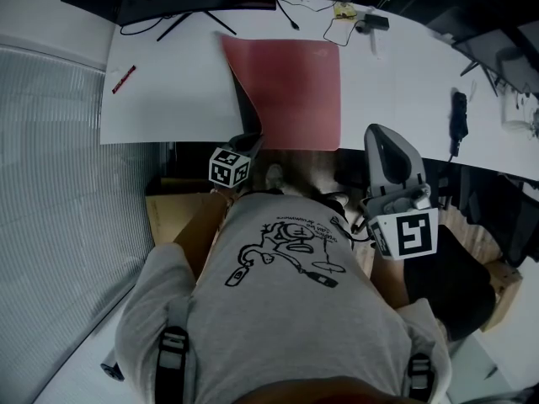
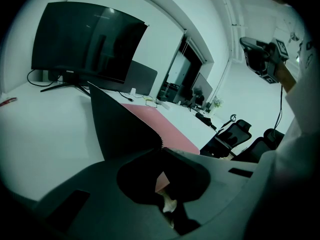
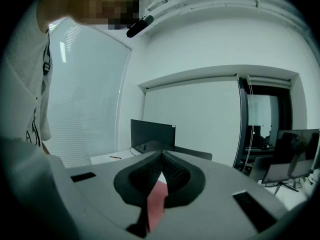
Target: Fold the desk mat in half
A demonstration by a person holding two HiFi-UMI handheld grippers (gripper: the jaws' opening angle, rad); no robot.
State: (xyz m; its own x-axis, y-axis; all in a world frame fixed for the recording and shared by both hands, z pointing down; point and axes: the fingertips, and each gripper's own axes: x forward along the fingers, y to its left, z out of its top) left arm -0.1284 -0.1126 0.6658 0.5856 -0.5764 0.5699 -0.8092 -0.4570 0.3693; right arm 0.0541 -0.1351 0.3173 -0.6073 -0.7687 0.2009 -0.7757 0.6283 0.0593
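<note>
Desk mat (image 1: 290, 91) corner raised, pinched in left gripper (image 1: 250, 141); right gripper (image 1: 376, 133) closed.

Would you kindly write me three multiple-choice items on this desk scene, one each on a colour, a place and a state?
1. What colour is the upper face of the desk mat? A blue; B green; C pinkish red.
2. Where does the red pen lie? A on the mat; B on the desk, left of the mat; C on the floor.
3. How is the left tool? A shut on the mat's edge; B open above the desk; C shut on the pen.
Key: C, the head view shows it; B, white desk surrounds it; A, the lifted edge runs into its closed jaws.
</note>
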